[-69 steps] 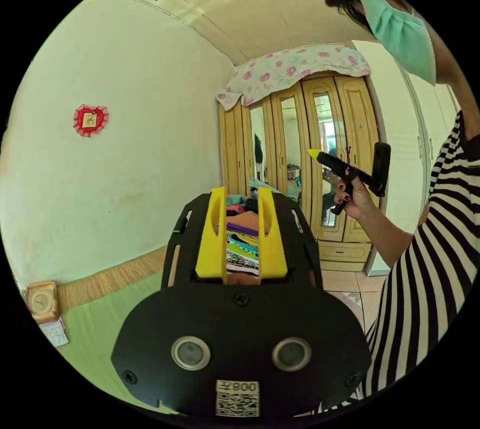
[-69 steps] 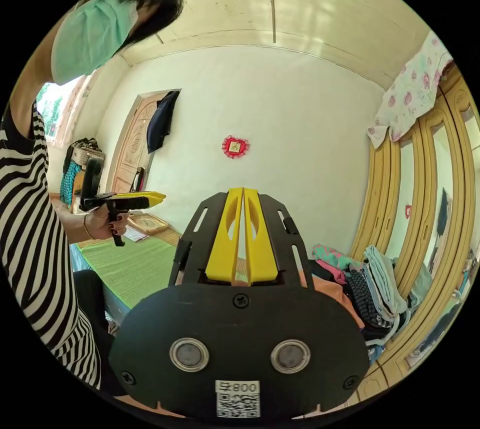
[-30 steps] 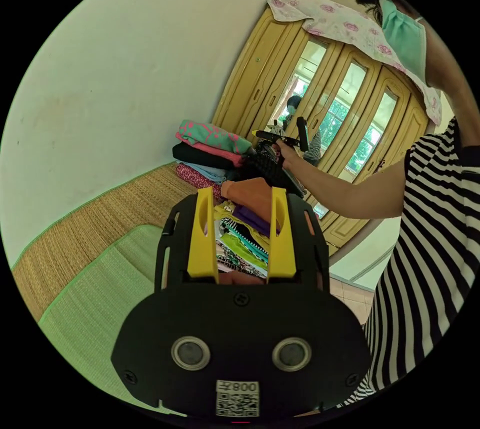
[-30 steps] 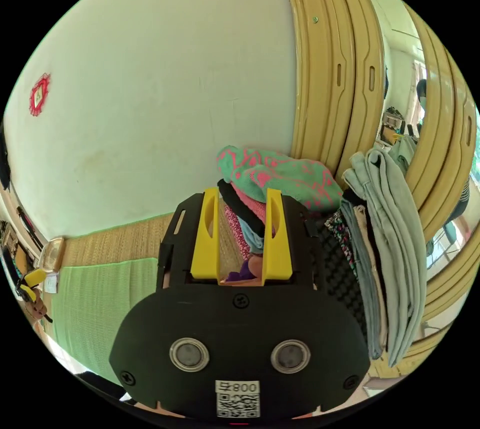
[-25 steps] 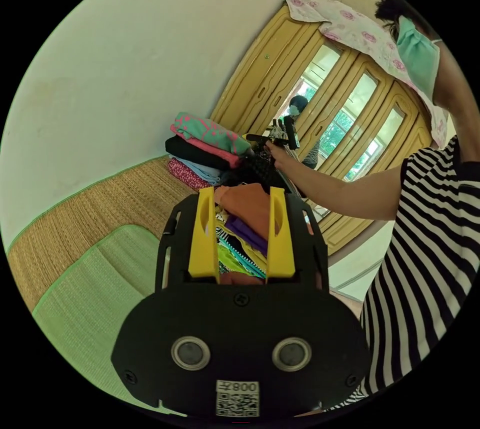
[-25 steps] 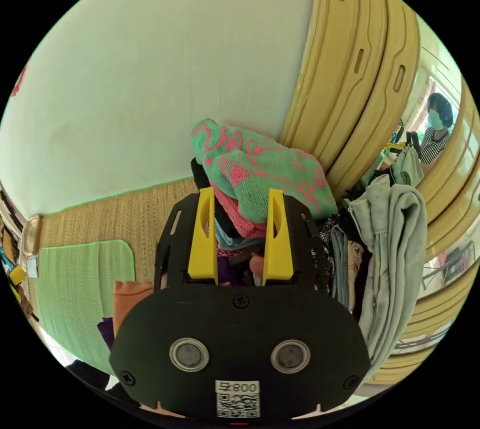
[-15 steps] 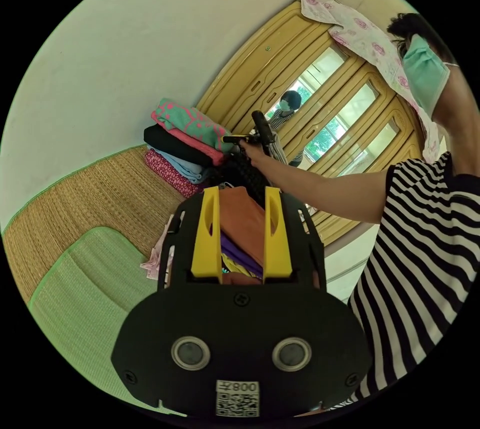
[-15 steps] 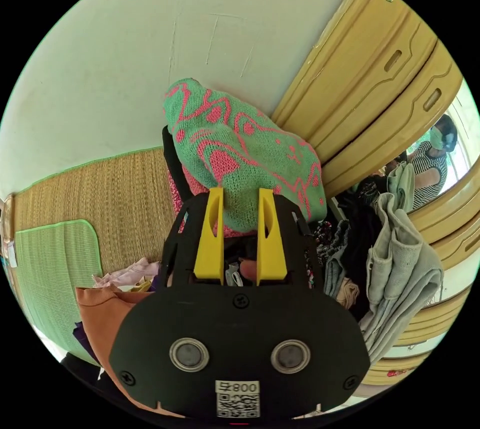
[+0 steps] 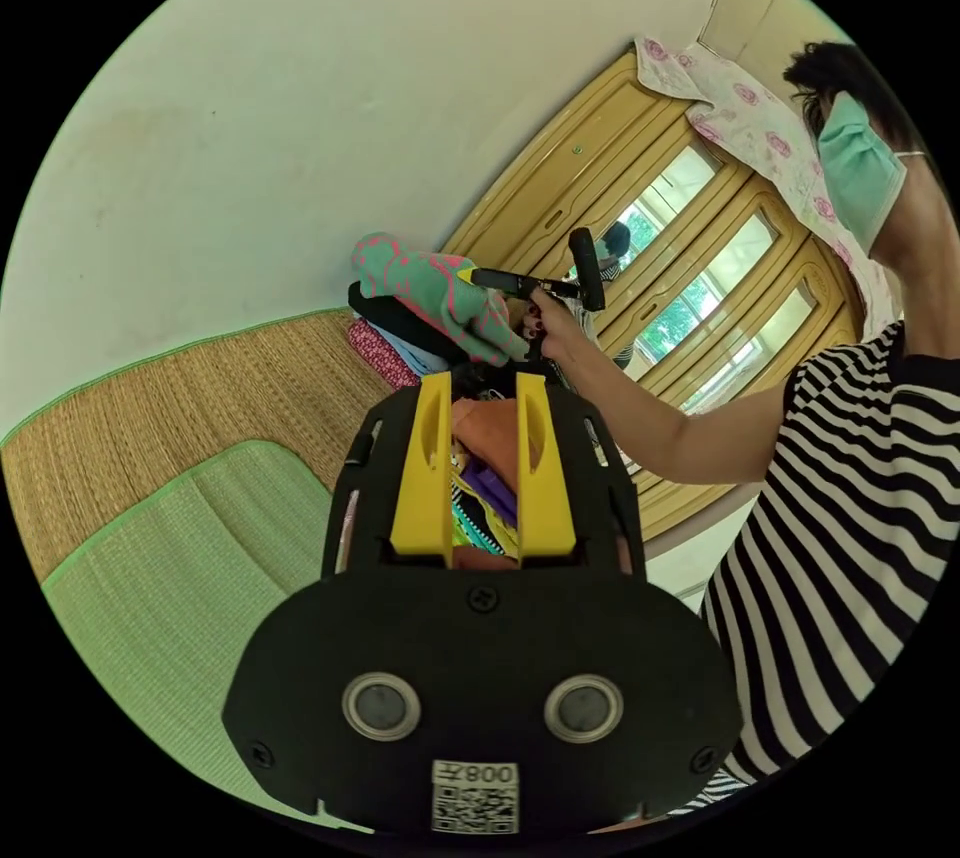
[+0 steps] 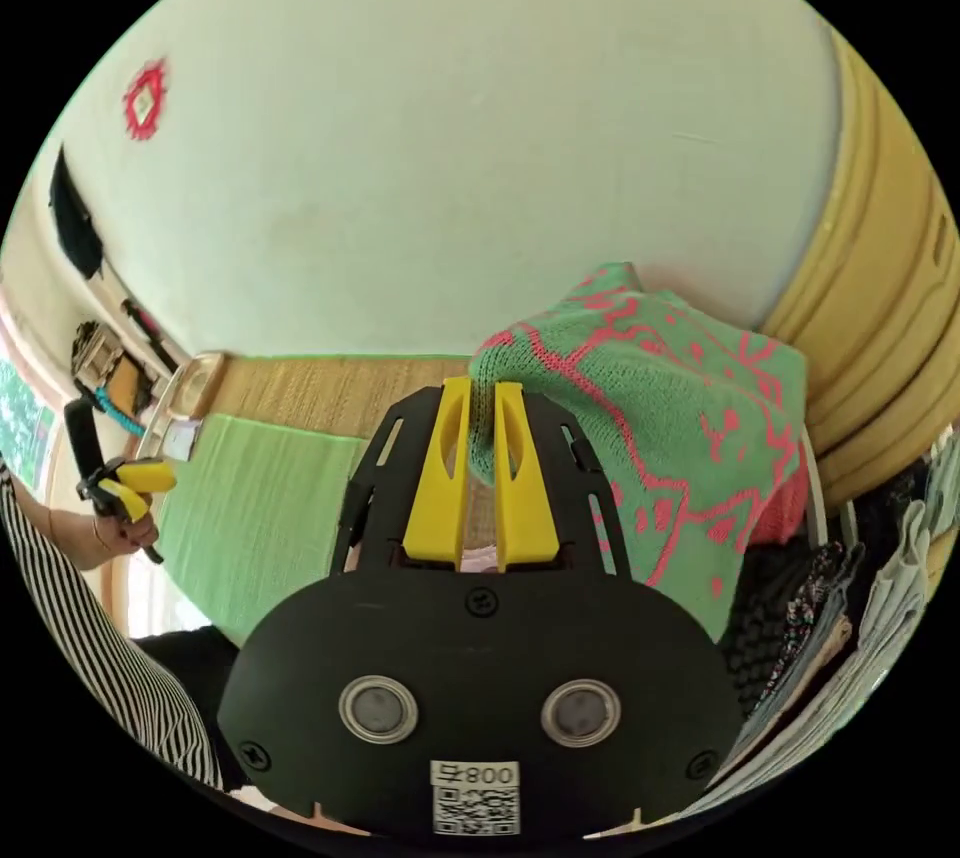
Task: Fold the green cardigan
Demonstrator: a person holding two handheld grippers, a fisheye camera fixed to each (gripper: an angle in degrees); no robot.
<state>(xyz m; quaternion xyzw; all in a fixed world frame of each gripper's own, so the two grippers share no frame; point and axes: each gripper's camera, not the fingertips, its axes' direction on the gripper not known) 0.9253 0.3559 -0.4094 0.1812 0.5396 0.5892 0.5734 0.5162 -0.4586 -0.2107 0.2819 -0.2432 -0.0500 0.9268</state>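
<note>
The green cardigan [image 10: 690, 418], a green knit with a pink pattern, hangs bunched from my right gripper [image 10: 480, 390], whose yellow jaws are shut on a fold of it. In the left gripper view the same cardigan [image 9: 430, 290] is lifted just above the stack of folded clothes [image 9: 395, 326], with the right gripper [image 9: 470, 276] and the person's hand at its edge. My left gripper [image 9: 482, 384] is held lower, jaws open with nothing between them; an orange garment [image 9: 480, 423] lies beyond the gap. It also appears far left in the right gripper view as the left gripper [image 10: 140, 483], in the person's hand.
A green mat [image 9: 180, 588] lies on a woven straw mat [image 9: 200, 398] against the white wall. Yellow wardrobe doors [image 9: 640, 228] with mirrors stand behind the clothes. More dark and grey garments [image 10: 830, 598] are piled at the right. The person's striped sleeve [image 9: 850, 518] is close by.
My right gripper reached the clothes stack, shut on the green cardigan on top and lifted it off. My left gripper's jaws have narrowed a little and stay open.
</note>
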